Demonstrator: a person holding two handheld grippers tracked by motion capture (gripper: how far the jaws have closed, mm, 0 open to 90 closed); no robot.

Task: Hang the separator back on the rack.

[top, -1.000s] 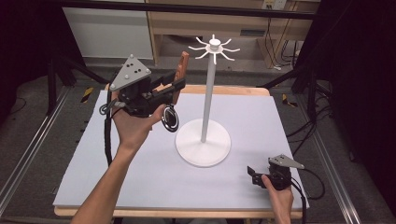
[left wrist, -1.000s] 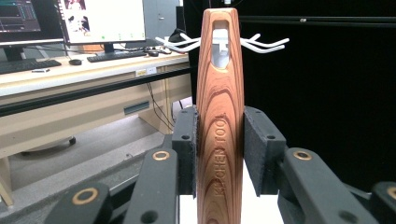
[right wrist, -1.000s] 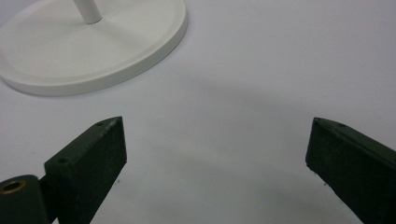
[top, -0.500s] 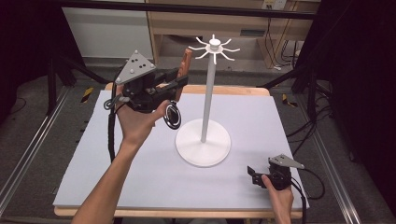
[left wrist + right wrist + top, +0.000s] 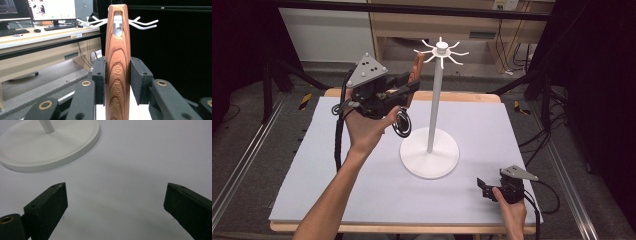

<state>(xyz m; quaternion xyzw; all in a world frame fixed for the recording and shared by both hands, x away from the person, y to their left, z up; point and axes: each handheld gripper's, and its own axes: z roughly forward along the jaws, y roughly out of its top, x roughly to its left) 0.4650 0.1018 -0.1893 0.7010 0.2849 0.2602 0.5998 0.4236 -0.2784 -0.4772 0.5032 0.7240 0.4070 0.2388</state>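
Observation:
My left gripper (image 5: 408,91) is raised above the table's far left, shut on a wooden-handled kitchen tool (image 5: 416,69). Its handle points up toward the stand and its round metal head (image 5: 402,123) hangs below the hand. In the left gripper view the pads clamp the handle (image 5: 117,62) on both sides, and the hanging slot (image 5: 118,23) at its tip sits level with the white hooks (image 5: 145,24). The white stand (image 5: 435,100) rises from a round base (image 5: 429,160) at mid-table, with hooks (image 5: 441,50) fanning out at its top. My right gripper (image 5: 484,189) rests open at the near right; nothing lies between its jaws (image 5: 116,202).
The stand's base (image 5: 50,147) lies just ahead of the right gripper. The pale grey mat (image 5: 337,180) covers a wooden table with metal rails on both sides. A desk with monitors and a keyboard (image 5: 60,26) stands behind the stand.
The left hand has shifted the tool slightly right, closer to the stand's hooks. The right hand has not moved.

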